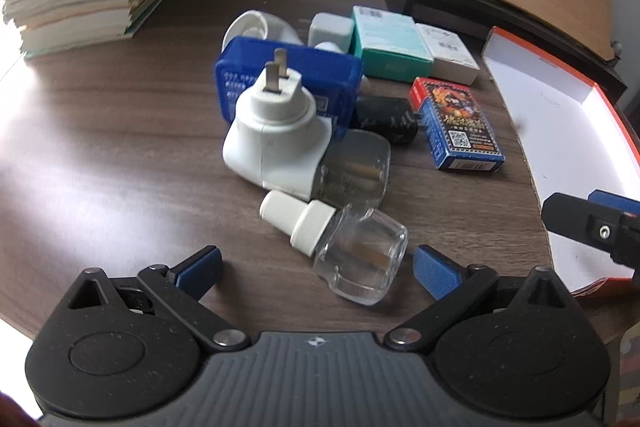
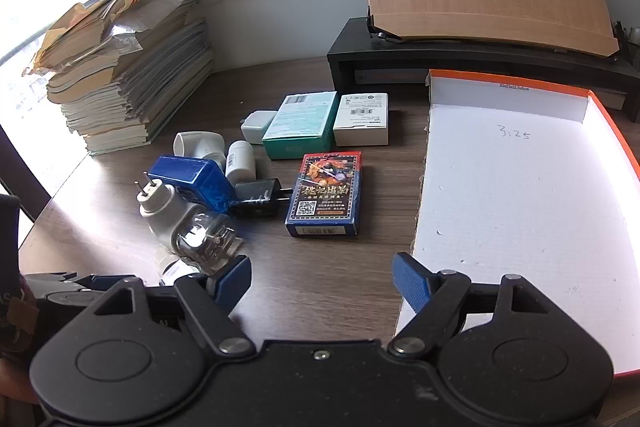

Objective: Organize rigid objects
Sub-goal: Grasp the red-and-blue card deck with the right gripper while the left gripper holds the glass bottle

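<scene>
A clear glass bottle [image 1: 360, 253] with a white cap lies on its side, just ahead of the left gripper [image 1: 318, 267].

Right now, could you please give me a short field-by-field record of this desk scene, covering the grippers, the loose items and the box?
left gripper: open, nothing held
right gripper: open, nothing held
nearest item: clear glass bottle, lying on its side
cluster: white plug-in unit, blue case, black charger
boxes: card pack, teal box, white box
container: orange-rimmed box, holds none of these items
surface: wooden desk
</scene>
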Demonstrator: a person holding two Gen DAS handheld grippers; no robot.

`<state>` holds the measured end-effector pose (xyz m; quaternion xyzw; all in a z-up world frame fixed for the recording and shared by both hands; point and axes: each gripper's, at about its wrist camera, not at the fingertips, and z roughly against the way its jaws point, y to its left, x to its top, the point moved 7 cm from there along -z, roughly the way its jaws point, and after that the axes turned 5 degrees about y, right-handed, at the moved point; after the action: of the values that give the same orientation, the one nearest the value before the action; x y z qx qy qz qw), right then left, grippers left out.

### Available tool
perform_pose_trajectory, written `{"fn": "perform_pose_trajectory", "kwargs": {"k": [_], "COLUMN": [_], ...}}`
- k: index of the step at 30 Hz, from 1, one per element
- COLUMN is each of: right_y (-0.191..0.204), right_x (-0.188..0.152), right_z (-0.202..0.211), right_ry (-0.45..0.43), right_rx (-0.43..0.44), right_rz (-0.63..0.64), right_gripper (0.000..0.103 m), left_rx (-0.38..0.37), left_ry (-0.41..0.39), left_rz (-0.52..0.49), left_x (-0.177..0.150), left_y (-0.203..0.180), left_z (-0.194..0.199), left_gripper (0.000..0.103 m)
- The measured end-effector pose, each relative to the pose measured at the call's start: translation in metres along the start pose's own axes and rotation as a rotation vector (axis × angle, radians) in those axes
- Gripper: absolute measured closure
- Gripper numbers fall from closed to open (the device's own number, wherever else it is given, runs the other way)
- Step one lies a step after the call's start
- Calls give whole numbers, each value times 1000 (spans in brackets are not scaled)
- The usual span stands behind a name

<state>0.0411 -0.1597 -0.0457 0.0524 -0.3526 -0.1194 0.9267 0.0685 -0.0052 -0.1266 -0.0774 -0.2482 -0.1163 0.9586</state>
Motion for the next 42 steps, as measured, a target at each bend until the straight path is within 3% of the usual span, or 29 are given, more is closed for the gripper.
{"fn": "perform_pose_trajectory", "kwargs": {"k": [2, 9, 11, 15, 33, 42], "right_y": [-2, -7, -8, -10, -11, -1], "right_x": [0, 2, 2, 4, 19, 51], "right_z": [-1, -2, -3, -3, -15, -56], "right_ry": [-4, -1, -2, -4, 13, 49], "right_rx": [0, -14, -18, -21, 5, 40], "right_rz": [-5, -18, -19, -23, 4, 17], "right_gripper": [12, 12, 12, 12, 12, 12], "left_rx": [-1, 17, 14, 0, -41, -30], "left_ry": [-28, -81, -86, -100, -164, -216], "left_rz": [-41, -181, -188, -177, -81, -35], "left_x": [1, -3, -3, -1, 7, 16], "left_y": [-2, -14, -15, -14, -7, 0], "left_z": [0, -2, -2, 0, 19, 38], "left_gripper": [0, 24, 25, 44, 45, 44]}}
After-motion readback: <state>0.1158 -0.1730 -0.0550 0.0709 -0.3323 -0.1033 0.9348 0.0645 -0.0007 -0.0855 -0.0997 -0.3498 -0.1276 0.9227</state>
